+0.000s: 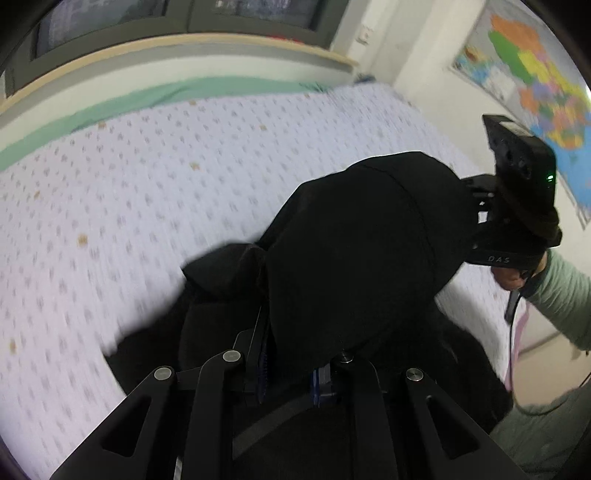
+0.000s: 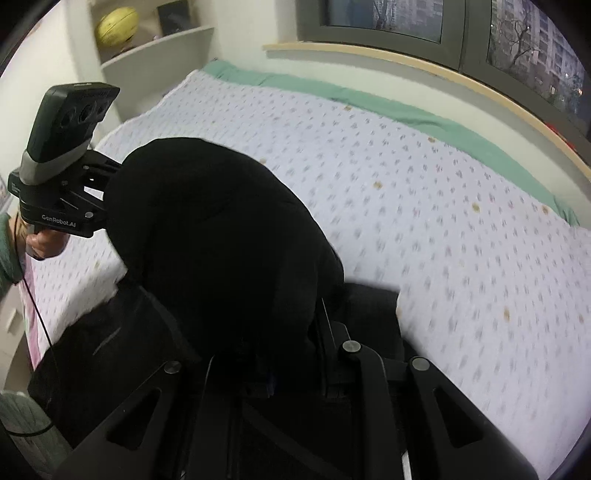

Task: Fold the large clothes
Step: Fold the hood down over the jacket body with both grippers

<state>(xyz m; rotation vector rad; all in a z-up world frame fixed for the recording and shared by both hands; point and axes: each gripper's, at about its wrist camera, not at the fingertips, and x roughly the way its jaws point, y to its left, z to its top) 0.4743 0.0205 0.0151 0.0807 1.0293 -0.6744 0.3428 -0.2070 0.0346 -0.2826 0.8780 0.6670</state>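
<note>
A large black garment [image 1: 354,251] hangs lifted above the bed, stretched between my two grippers; it also fills the middle of the right wrist view [image 2: 214,236]. My left gripper [image 1: 295,354] is shut on one edge of it, the fingertips buried in the cloth. My right gripper [image 2: 280,362] is shut on the other edge, its fingertips hidden too. The right gripper's body [image 1: 517,206] shows at the right of the left wrist view, the left gripper's body [image 2: 62,177] at the left of the right wrist view. The lower part of the garment sags onto the bed's near edge.
The bed [image 1: 147,184] has a white dotted quilt with a green sheet [image 2: 369,99] along the far side, under a window sill [image 2: 480,85]. A map [image 1: 535,81] hangs on the wall at the right. Shelves with a yellow ball [image 2: 116,26] stand at the left.
</note>
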